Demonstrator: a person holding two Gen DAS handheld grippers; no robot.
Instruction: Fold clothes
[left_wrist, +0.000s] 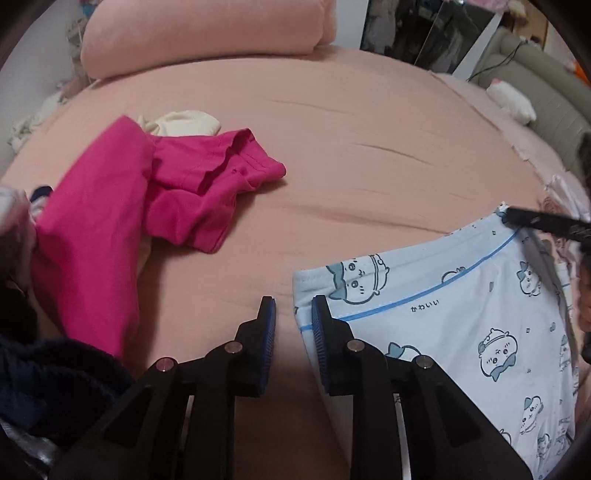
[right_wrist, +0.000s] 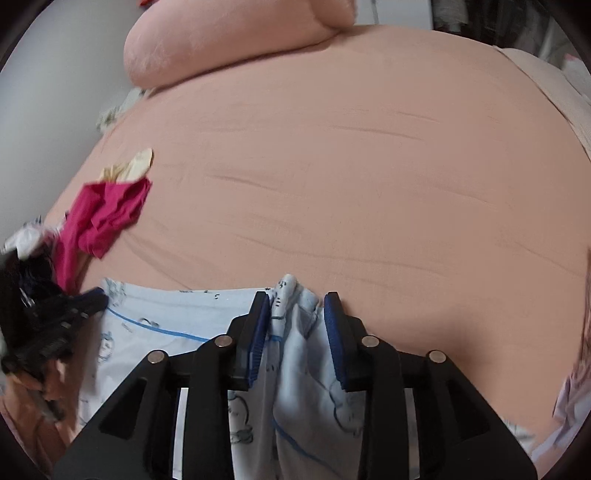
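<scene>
A light blue garment with cartoon prints (left_wrist: 461, 332) lies on the pink bed at the near right. My left gripper (left_wrist: 293, 314) is open, just off the garment's left corner, with nothing between its fingers. My right gripper (right_wrist: 295, 306) has its jaws apart around a bunched fold of the blue garment (right_wrist: 295, 332); the pads do not press the cloth. It shows as a dark bar at the garment's far right corner in the left wrist view (left_wrist: 546, 221). The left gripper appears at the left in the right wrist view (right_wrist: 66, 306).
A magenta polo shirt (left_wrist: 147, 206) lies crumpled to the left, with a cream cloth (left_wrist: 181, 123) behind it. Dark clothes (left_wrist: 44, 376) are piled at the near left. A pink pillow (left_wrist: 207, 33) sits at the far end of the pink bed sheet (left_wrist: 351, 140).
</scene>
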